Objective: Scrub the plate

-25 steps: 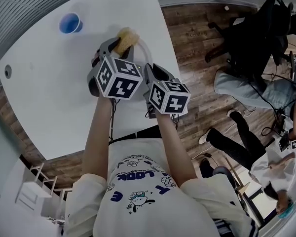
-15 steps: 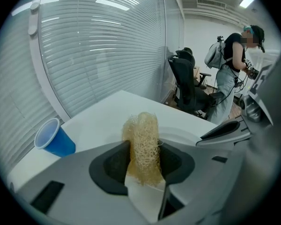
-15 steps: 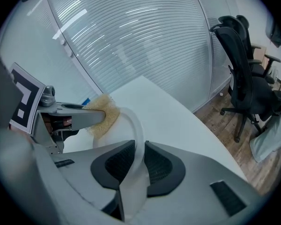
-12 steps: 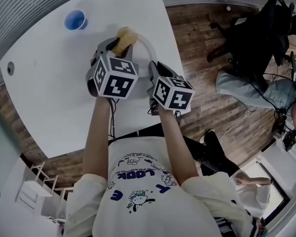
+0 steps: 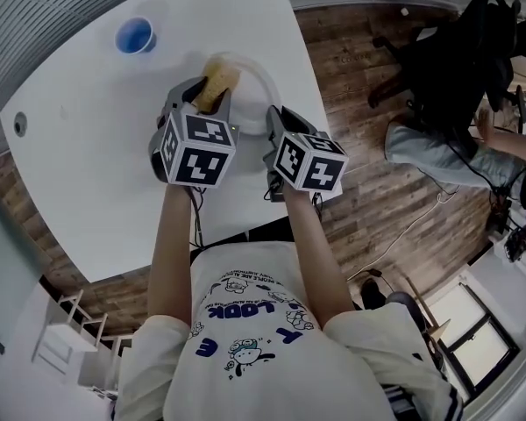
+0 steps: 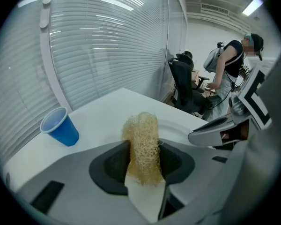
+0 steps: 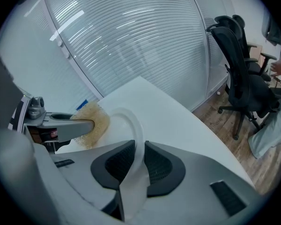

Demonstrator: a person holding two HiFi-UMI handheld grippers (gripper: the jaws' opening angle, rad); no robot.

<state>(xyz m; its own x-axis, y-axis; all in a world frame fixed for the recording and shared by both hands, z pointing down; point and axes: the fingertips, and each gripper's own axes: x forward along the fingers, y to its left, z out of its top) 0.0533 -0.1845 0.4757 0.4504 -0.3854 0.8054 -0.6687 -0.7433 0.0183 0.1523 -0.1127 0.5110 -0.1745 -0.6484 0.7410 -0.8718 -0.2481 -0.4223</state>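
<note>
Over table [image 5: 96, 147]: one plate [image 5: 261, 82], one scrubber [image 5: 217, 75]

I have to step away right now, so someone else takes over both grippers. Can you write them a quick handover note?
Left gripper: shut on the sponge, which is at the far rim of the plate.
Right gripper: shut on the plate's near rim, at the white table.
Done: both grips set; how much is scrubbed cannot be told.
Left: scrub across the plate, then set it down.
</note>
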